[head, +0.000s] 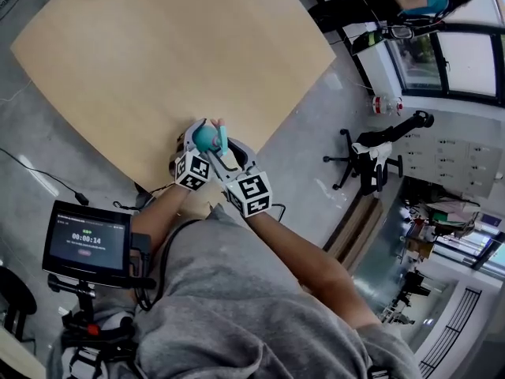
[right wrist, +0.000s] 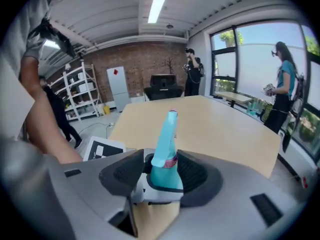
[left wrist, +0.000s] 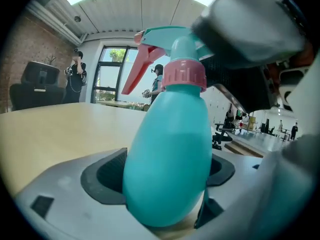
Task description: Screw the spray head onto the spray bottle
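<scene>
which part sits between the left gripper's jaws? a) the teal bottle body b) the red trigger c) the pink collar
a: in the left gripper view, the left gripper is closed on the teal bottle body, while the pink collar and red trigger sit well above the jaws.

Spray bottle [left wrist: 170, 154]: teal plastic, smooth, bit shiny. Spray head [left wrist: 175, 41]: same teal plastic, red plastic trigger [left wrist: 137, 69], pink collar [left wrist: 184, 75] with small ridges. Left gripper [left wrist: 170, 179] and right gripper [right wrist: 162, 176]: grey plastic shells, matt, smooth; pads [left wrist: 107, 176] black, dull, finely bumpy like rubber. Table [head: 158, 61]: pale wood look, smooth, matt. Floor [head: 308, 156]: grey, hard, bit shiny. Shirt [head: 237, 306]: grey soft cloth. Far wall [right wrist: 140, 59]: rough red brick.
</scene>
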